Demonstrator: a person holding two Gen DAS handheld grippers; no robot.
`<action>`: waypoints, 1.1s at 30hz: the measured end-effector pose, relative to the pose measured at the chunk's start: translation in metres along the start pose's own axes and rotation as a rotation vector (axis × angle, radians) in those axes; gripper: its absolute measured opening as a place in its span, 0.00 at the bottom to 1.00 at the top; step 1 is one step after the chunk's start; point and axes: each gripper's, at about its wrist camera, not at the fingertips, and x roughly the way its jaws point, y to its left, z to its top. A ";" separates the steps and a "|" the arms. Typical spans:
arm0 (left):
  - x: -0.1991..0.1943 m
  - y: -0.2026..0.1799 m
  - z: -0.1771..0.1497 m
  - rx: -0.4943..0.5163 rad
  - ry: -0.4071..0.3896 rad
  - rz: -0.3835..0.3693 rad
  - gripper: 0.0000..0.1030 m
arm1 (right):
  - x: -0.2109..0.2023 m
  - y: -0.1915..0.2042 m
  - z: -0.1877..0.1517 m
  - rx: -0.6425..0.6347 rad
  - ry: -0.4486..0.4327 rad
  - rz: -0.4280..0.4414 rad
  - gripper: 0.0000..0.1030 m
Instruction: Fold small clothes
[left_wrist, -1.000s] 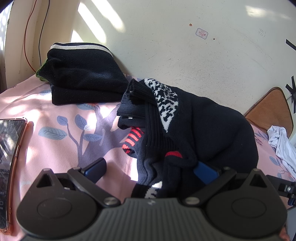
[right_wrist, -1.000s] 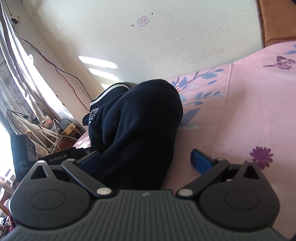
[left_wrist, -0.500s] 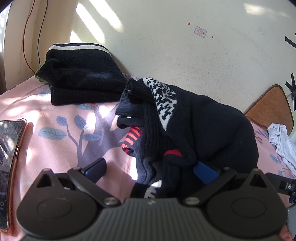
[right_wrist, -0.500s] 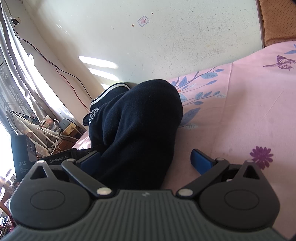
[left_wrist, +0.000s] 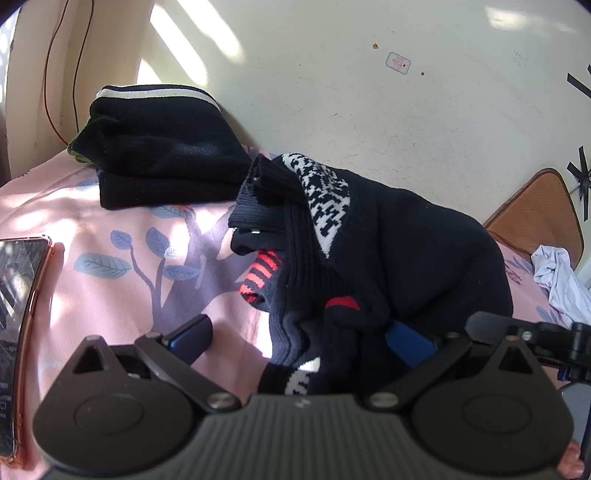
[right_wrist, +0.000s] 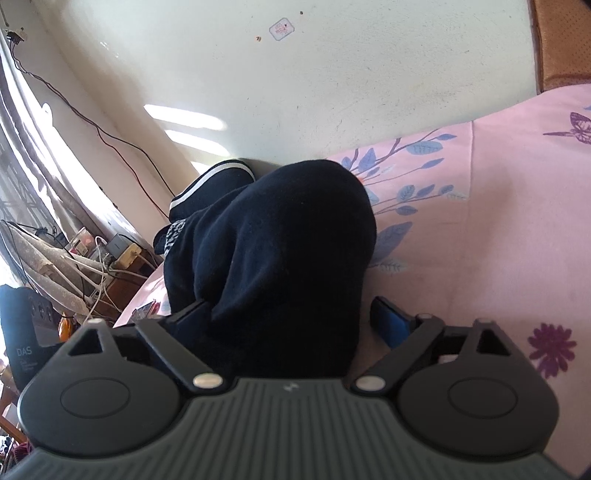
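Pink bedding (left_wrist: 122, 306) printed with blue leaves and purple flowers covers the surface, backed by a cream wall (left_wrist: 369, 110). On it lies a heap of dark socks (left_wrist: 388, 258), black knit with a white patterned band and red stripes, bunched rather than flat. The left gripper (left_wrist: 299, 332) points into the near edge of this heap with its jaws spread wide; one blue pad (left_wrist: 408, 341) sits against the fabric while the other rests over bare bedding, so nothing is clamped. From the other side, the right gripper (right_wrist: 291, 314) straddles the heap's rounded dark end (right_wrist: 295, 240); its jaws have just been closing, the cloth lies between them, and a gap shows beside the right-hand pad (right_wrist: 388, 321). Behind the heap, against the wall, sits a folded black stack (left_wrist: 162, 158) with a white stripe. Left of the heap lies a phone (left_wrist: 16, 332) in a copper-coloured case. To the heap's right are a crumpled white cloth (left_wrist: 557, 280) and a brown woven mat (left_wrist: 535, 221).
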 end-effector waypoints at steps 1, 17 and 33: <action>0.000 0.000 0.000 -0.002 0.000 -0.002 1.00 | 0.004 0.002 0.001 -0.003 0.003 -0.007 0.80; 0.004 -0.006 -0.001 0.016 0.000 -0.007 1.00 | 0.016 0.000 0.009 0.004 0.008 -0.002 0.66; -0.011 0.001 0.001 -0.152 -0.067 -0.351 0.90 | -0.021 0.003 0.029 0.191 -0.014 0.274 0.43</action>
